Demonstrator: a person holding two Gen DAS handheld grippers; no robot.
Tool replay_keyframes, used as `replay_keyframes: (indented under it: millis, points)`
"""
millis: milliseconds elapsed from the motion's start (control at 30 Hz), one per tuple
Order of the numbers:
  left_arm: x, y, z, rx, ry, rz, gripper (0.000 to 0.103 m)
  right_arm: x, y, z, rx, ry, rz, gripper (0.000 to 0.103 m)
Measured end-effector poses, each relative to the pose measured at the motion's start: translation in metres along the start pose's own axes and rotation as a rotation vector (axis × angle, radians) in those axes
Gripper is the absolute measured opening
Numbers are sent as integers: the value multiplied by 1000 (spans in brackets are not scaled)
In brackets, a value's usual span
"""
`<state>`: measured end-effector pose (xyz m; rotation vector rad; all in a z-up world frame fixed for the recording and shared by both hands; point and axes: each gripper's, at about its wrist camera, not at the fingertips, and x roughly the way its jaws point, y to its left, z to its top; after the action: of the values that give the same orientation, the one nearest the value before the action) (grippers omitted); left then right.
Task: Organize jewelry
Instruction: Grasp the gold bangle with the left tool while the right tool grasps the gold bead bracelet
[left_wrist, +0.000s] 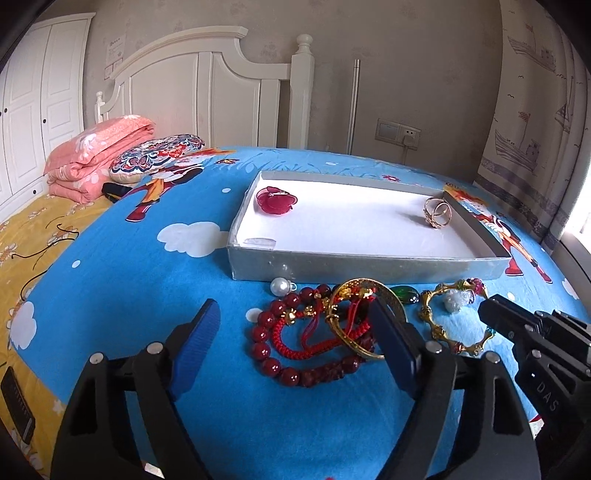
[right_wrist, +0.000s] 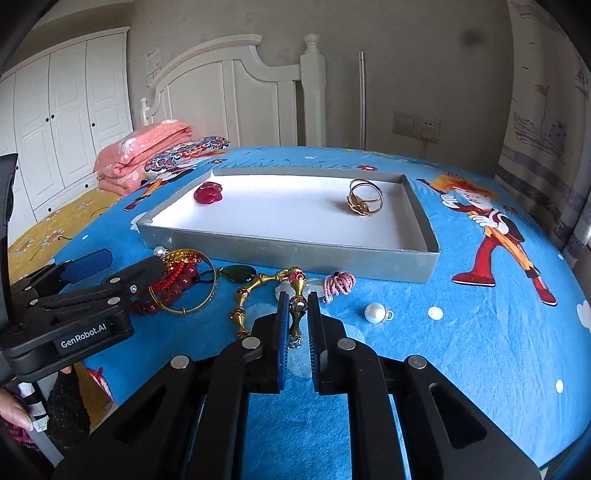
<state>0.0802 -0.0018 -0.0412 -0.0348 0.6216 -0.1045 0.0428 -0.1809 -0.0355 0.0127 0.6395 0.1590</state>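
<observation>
My left gripper (left_wrist: 295, 347) fills the lower half of its own view, blue-padded fingers (left_wrist: 197, 341) spread wide apart. My right gripper (right_wrist: 297, 343) sits at bottom centre of its view, fingers nearly closed, a narrow gap between the ridged pads (right_wrist: 283, 339).

We are reading "GenRobot.AI" in white letters on the black body of the left tongs (right_wrist: 122, 275), as the right wrist view is showing them from the side. We are also making out "DAS" in raised black letters on the body of the right tongs (left_wrist: 489, 319), low at the right edge of the left wrist view. A paper sheet (left_wrist: 117, 51) is hanging on the wall, but its print is staying too small for us to read.
</observation>
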Motion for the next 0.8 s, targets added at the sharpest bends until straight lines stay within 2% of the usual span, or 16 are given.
replay_keyframes:
  millis: [133,200,367,633,700,733,800]
  points:
    - [7,0,2,-10,25,-16,60,0,-3,-2,10,3,1,11]
    - [10,-1,0,-4,38,-19,47,1,-5,-2,15,6,4,11]
    - [11,-6,1,22,31,-20,31,2,-6,-4,28,10,10,11]
    - [19,-17,1,70,47,-11,31,2,-11,-6,48,10,17,11]
    - [21,-18,2,71,49,-18,24,2,-12,-6,50,9,19,11]
    - [22,-19,3,73,54,-24,14,2,-12,-6,50,8,20,11]
    - [20,-20,3,78,46,-17,9,2,-12,-6,48,6,22,11]
